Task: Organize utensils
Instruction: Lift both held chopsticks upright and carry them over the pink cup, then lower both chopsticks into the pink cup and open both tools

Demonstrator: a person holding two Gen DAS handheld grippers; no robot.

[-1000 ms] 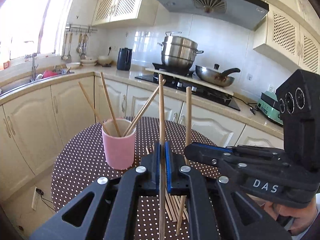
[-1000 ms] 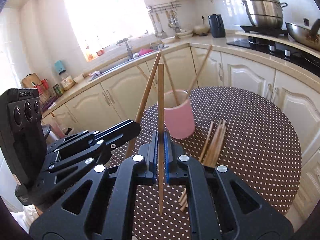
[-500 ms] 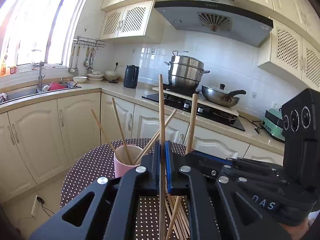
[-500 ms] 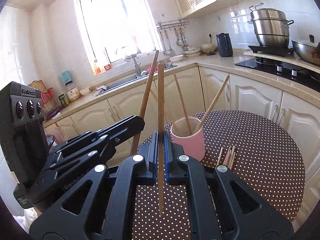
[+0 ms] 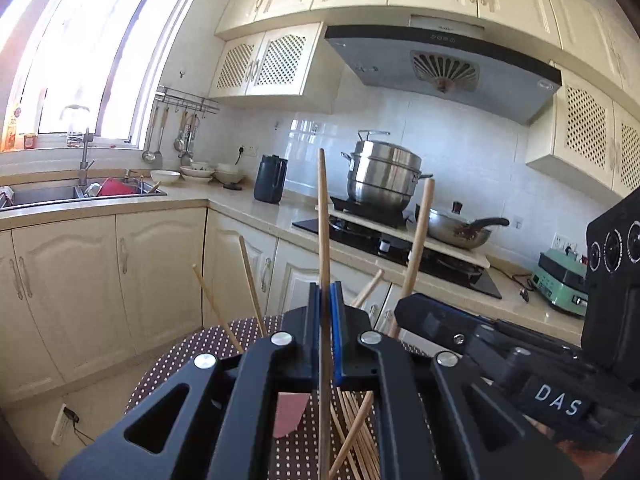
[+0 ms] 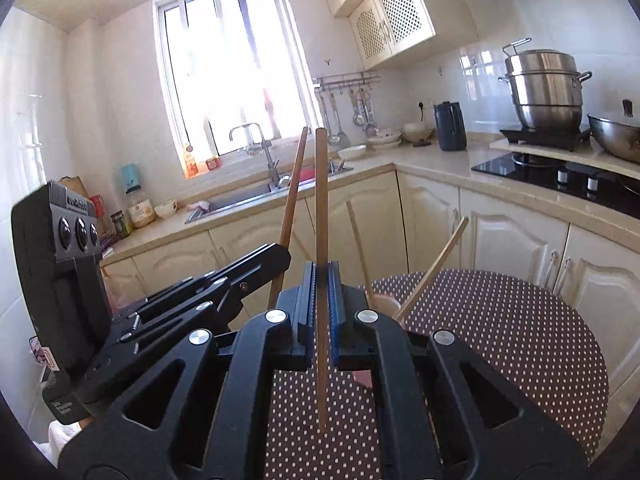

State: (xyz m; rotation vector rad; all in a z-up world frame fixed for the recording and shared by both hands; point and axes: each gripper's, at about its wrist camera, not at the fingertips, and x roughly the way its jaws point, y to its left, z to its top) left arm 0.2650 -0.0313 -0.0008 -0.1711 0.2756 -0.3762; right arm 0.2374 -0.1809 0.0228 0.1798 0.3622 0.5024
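Note:
My left gripper (image 5: 326, 312) is shut on a wooden chopstick (image 5: 323, 220) held upright. My right gripper (image 6: 322, 292) is shut on another upright chopstick (image 6: 321, 208). The two grippers are side by side: the right one (image 5: 460, 332) shows in the left wrist view with its chopstick (image 5: 418, 240), and the left one (image 6: 224, 284) shows in the right wrist view with its chopstick (image 6: 292, 200). The pink cup (image 5: 290, 414) with a few chopsticks (image 5: 250, 280) stands below, mostly hidden by my fingers. Loose chopsticks (image 5: 356, 432) lie on the dotted table (image 6: 500, 340).
Kitchen cabinets (image 5: 120, 280) and a counter with a sink (image 6: 236, 204) lie beyond the round table. A hob with a steamer pot (image 5: 384, 176) and a wok (image 5: 460, 228) stands at the back right. A dark kettle (image 6: 450, 126) stands on the counter.
Both grippers have risen and tilted upward with their chopsticks. The pink cup and the table have dropped low in both views and are now largely hidden behind the fingers.

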